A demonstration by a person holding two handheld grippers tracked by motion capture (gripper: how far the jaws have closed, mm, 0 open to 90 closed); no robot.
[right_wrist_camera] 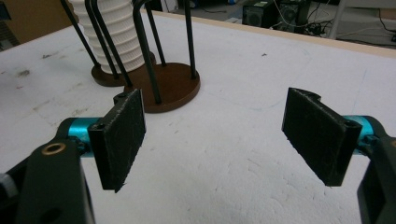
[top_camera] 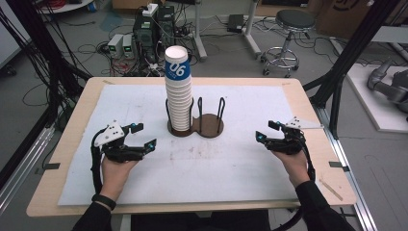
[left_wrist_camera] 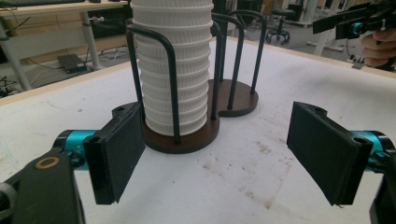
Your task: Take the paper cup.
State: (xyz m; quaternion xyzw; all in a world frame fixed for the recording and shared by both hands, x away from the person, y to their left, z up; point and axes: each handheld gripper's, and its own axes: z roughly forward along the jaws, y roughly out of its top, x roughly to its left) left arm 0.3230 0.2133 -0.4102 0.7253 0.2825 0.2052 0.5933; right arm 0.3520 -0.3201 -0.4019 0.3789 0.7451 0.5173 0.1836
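Item: tall stack of white ribbed paper cups [top_camera: 178, 94], the top cup bearing a blue band marked "06". Location: far centre of the white table mat [top_camera: 240, 163], seated in the left bay of a dark brown two-bay cup holder with black wire uprights [top_camera: 196, 122]. The right bay [top_camera: 211, 122] stands empty.

Left gripper [top_camera: 140, 135]: near left, held low over the mat, well apart from the stack. Jaws spread wide, holding nothing; in the left gripper view its black pads [left_wrist_camera: 119, 151] frame the base of the stack.

Right gripper [top_camera: 267, 131]: near right, well apart from the holder. Jaws likewise spread wide and empty; in the right gripper view its pads [right_wrist_camera: 122, 135] face the empty bay [right_wrist_camera: 170, 84].

Progress, as judged: no cup has been lifted or touched; the whole stack sits in one bay. The work seems at its outset, likely moving cups from the stack into the empty bay. All of the approach, grasp and transfer remain.
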